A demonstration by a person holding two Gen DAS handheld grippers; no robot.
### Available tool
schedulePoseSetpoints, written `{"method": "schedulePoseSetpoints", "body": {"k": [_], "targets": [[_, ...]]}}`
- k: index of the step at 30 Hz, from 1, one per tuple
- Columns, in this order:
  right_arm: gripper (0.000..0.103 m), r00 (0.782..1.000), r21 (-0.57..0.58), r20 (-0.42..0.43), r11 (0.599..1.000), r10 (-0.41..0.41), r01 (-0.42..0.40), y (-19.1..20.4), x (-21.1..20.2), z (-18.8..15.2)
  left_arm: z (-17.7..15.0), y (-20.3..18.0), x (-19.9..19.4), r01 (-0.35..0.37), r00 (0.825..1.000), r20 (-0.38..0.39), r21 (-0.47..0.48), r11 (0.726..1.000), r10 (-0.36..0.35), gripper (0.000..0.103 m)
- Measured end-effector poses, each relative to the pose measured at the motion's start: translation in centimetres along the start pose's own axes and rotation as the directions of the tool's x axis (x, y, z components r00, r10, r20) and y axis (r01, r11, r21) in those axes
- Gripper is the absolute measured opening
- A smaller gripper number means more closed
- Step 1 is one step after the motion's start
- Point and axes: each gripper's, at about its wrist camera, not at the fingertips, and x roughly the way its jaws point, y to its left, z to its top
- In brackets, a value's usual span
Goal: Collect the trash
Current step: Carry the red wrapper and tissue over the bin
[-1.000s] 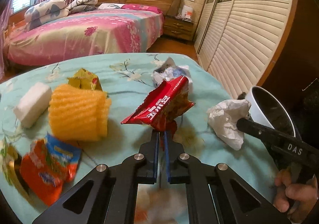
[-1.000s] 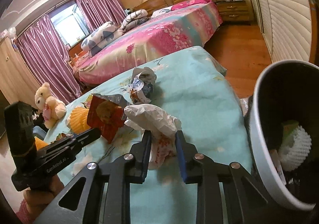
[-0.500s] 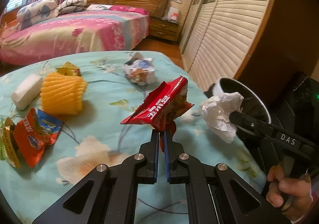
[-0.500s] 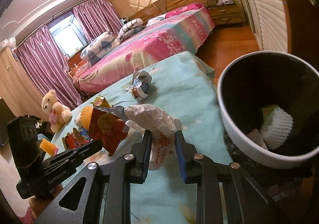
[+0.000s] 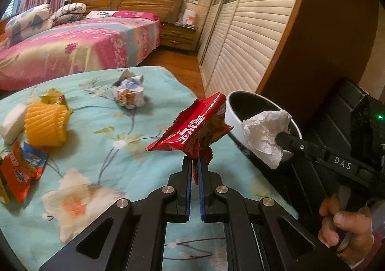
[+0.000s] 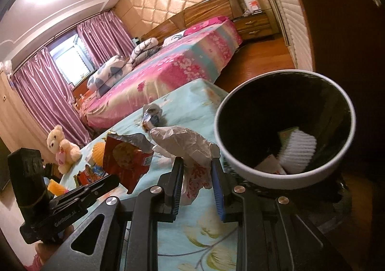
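1. Left gripper point(image 5: 195, 162) clenched on red snack wrapper point(image 5: 192, 131), held above the teal-covered table point(image 5: 101, 141).
2. Right gripper point(image 6: 196, 169) pinching crumpled white paper point(image 6: 185, 143), just beside the bin rim.
3. Step: carrying to bin point(image 6: 240, 167). Next: get over the opening, release.

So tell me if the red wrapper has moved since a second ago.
Yes. Clamped in the left gripper, the red wrapper has moved right, away from the yellow foam, toward the bin.
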Motion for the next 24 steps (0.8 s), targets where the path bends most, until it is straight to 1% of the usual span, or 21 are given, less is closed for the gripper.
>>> {"method": "schedulePoseSetpoints", "body": {"k": [8,24], "targets": [[0.023,0.999,0.03,0.035,0.999,-0.027,0.026,-2.3,-1.4,0.4,0.9,-2.1,1.2,0.023,1.0,0.002,0.033,0.999,-0.023,0.003],[0.023,0.995,0.065,0.066,0.995,-0.08,0.075,-5.3,-2.8,1.0,2.3,-5.1,4.5,0.05,0.999,-0.014,0.07,0.996,-0.049,0.003]]}}
